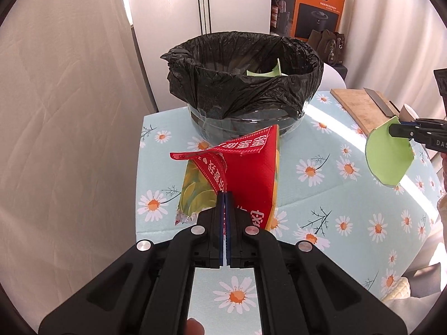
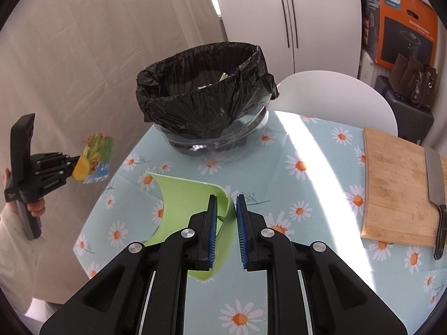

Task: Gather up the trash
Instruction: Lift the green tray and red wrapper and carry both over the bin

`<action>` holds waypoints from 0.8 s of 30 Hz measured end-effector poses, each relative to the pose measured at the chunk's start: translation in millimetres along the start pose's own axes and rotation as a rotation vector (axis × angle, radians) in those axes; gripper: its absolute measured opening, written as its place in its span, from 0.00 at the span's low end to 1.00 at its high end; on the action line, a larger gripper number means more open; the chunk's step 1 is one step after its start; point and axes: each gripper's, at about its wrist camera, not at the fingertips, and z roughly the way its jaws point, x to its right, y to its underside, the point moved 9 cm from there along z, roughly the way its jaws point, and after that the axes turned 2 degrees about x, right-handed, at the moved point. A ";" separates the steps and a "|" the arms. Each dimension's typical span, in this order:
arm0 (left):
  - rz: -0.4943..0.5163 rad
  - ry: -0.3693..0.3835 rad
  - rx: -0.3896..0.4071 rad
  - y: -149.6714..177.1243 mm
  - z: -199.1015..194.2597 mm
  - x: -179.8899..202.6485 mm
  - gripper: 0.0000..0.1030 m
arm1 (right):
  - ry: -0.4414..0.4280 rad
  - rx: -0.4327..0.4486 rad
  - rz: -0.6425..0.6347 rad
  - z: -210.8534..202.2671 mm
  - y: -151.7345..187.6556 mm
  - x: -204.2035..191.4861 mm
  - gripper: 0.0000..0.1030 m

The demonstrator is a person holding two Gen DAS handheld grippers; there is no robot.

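While a daisy-print cloth covers the desk (image 1: 349,203), the biggest thing on it is the bin (image 1: 245,83), a clear tub lined with a black bag (image 2: 206,95), standing at twelve o'clock in both wrist views. Inside the bin a green scrap (image 1: 268,72) leans against the far side at about one o'clock.

Next in size, a wooden board (image 2: 399,192) lies on the desk at three o'clock in the right wrist view, with a knife (image 2: 435,187) resting along its right edge, the black handle reaching past the near end of the board. Behind the desk, a white chair (image 2: 335,97) shows at two o'clock, and an orange box (image 1: 315,8) sits higher at one o'clock, with a brown handbag (image 2: 416,83) below it.

The left gripper (image 1: 225,195) has its fingers pressed together on a red and yellow wrapper (image 1: 245,167), which is lifted off the desk and stands between the fingers and the bin; in the right wrist view it hangs at nine o'clock, out past the desk edge. The left hand (image 2: 16,195) grips the handle there.

The right gripper (image 2: 226,203) shows a narrow gap between its blue-padded fingers (image 2: 212,231), and a curled green paper (image 2: 195,209) runs through that gap against the left pad. From the left wrist view the same paper hangs from the fingertips at three o'clock, above the desk; whether both pads press it I cannot tell.
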 end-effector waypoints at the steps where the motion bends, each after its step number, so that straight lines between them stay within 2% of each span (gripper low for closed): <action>1: 0.009 -0.008 0.000 -4.5 -2.6 -0.5 0.01 | 0.005 0.010 -0.007 -1.7 -6.9 -1.8 0.13; 4: 0.050 -0.020 0.034 -19.8 -13.5 1.6 0.01 | 0.003 0.041 -0.039 -6.9 -26.4 -9.7 0.13; 16: 0.070 -0.003 0.148 -82.9 -47.4 2.5 0.01 | -0.007 0.130 -0.085 -15.4 -93.8 -34.5 0.13; 21: 0.094 -0.003 0.182 -107.0 -47.4 7.6 0.01 | 0.019 0.173 -0.102 -17.8 -119.9 -38.5 0.13; 24: 0.098 0.028 0.181 -120.6 -42.6 12.8 0.01 | 0.024 0.185 -0.095 -17.5 -134.7 -37.2 0.13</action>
